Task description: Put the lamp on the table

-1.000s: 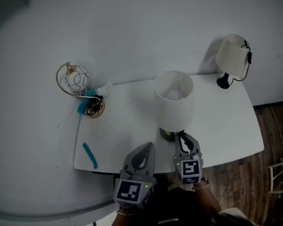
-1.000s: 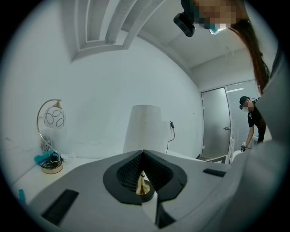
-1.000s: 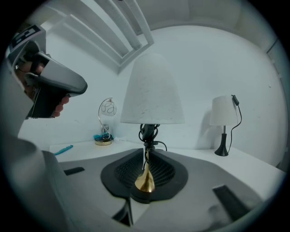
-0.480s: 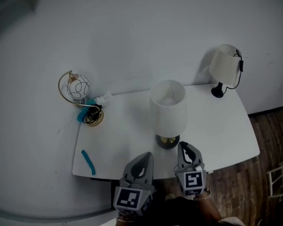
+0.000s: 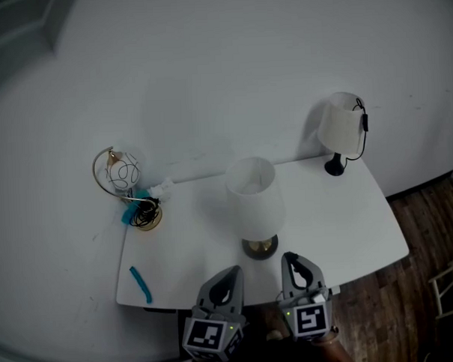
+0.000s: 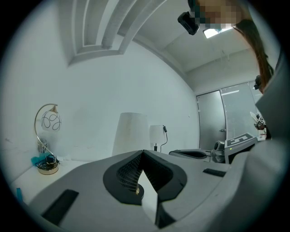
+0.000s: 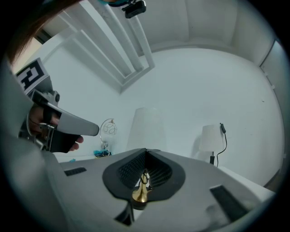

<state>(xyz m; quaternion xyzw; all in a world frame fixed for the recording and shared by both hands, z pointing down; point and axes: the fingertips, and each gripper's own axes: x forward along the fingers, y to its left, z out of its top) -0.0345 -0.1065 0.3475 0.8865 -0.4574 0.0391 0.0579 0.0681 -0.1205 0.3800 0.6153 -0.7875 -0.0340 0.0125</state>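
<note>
Backed off since a second ago, the grey right claw [image 5: 292,259] no longer reaches the round brass foot of the tall lamp with the white drum shade [image 5: 252,198]. It sits just short of that foot, over the front edge of the bench, and its jaws have come together on nothing.

The white rectangular bench [image 5: 348,224] carries everything. The tall lamp, the task's thing, stands upright near the middle of the front edge, free of both claws. A smaller white-shaded lamp on a black stem [image 5: 339,126] stands at the far right corner. A gold hoop lamp with a clear globe [image 5: 120,174] stands at the far left corner. A short blue strip [image 5: 141,284] lies near the front left corner. The grey left claw [image 5: 232,274] hovers beside the right one, its jaws likewise pressed together and empty.

As I judge it, the placing is done: the lamp rests on the bench, released. Only drawing the claws clear seems left.
</note>
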